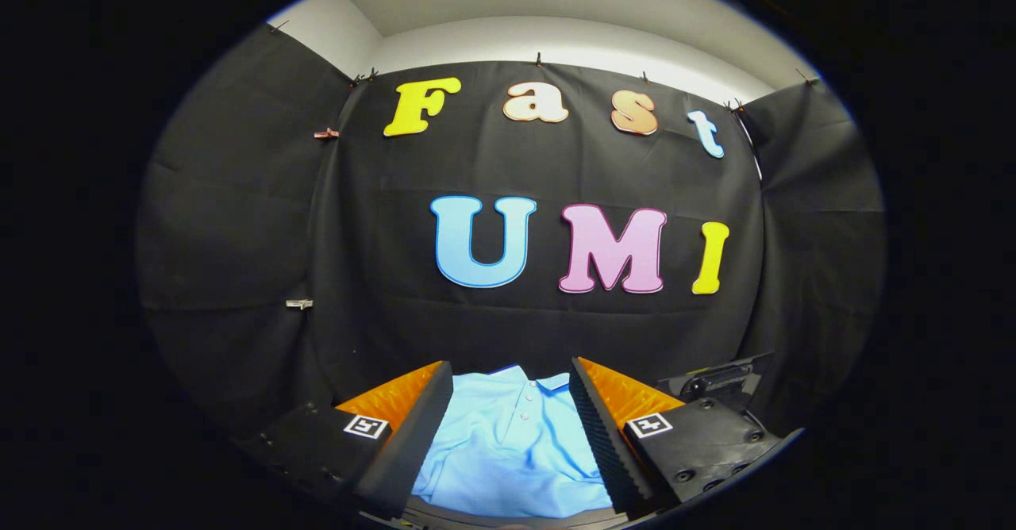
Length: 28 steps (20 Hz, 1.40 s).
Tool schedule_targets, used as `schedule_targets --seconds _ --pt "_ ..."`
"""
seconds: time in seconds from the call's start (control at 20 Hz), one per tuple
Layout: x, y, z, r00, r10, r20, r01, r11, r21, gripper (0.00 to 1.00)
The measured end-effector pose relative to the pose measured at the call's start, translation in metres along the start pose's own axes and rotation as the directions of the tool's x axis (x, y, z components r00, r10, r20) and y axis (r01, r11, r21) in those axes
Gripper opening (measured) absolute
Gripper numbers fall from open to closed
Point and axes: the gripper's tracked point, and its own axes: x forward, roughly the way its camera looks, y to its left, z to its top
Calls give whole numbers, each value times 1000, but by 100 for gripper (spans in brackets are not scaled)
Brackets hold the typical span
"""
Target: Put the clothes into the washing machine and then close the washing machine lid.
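I have the gripper (pixel 512 391) held level and looking out across the booth, its two fingers spread wide with nothing between the pads; the light blue polo shirt (pixel 508 443) lies flat just ahead and below, showing in the gap between the fingers, collar and button placket pointing away from me toward the black cloth wall (pixel 556 316); neither finger touches it as far as I can tell. The step in hand, as I judge it, is the first one: getting hold of the shirt so it can go into the washing machine; the shirt is not yet lifted. To do it well I would tip the fingers down toward the cloth and come in over the chest of the shirt, not the collar, because a pinch at the middle should gather more fabric and leave less hanging loose; I would press the tips into the cloth before closing, so that a fold bunches between the pads and does not slide out; a thin knit like this probably drapes and trails, so I would lift high before moving sideways. A dark block-shaped thing (pixel 718 379) sits beyond the right finger; I cannot tell whether it belongs to the machine, so I would look for the drum opening before carrying anything.
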Motion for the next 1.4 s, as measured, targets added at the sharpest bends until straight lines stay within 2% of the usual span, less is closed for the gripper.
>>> schedule_targets --seconds 0.05,0.25,0.35,0.45,0.6,0.8,0.9,0.95,1.0,1.05,1.1,1.15,1.2,1.4 --pt "5 3 -4 1000 11 -28 -11 1000 16 93" --pt "28 -6 -28 982 -13 -186 25 998 62 93" --pt "42 -10 -51 956 -21 -292 42 997 67 94" --pt "50 -13 -77 914 -19 -405 61 994 92 93" --pt "63 -21 -93 887 -48 -459 110 988 108 92" --pt "79 -18 -127 833 -35 -552 70 997 43 93" --pt "84 -18 -147 787 -39 -615 77 996 36 92" --pt "82 -15 -161 745 -29 -666 79 996 46 93" --pt "71 -12 -173 684 -27 -729 76 996 35 93" --pt "81 -12 -167 710 -23 -704 56 998 24 93" --pt "76 -14 -171 677 -20 -736 55 998 23 94" --pt "79 -16 -171 694 -20 -719 61 998 31 94" --pt "79 -18 -172 692 -20 -721 70 997 40 94" --pt "79 -24 -168 750 -33 -661 95 994 59 93"
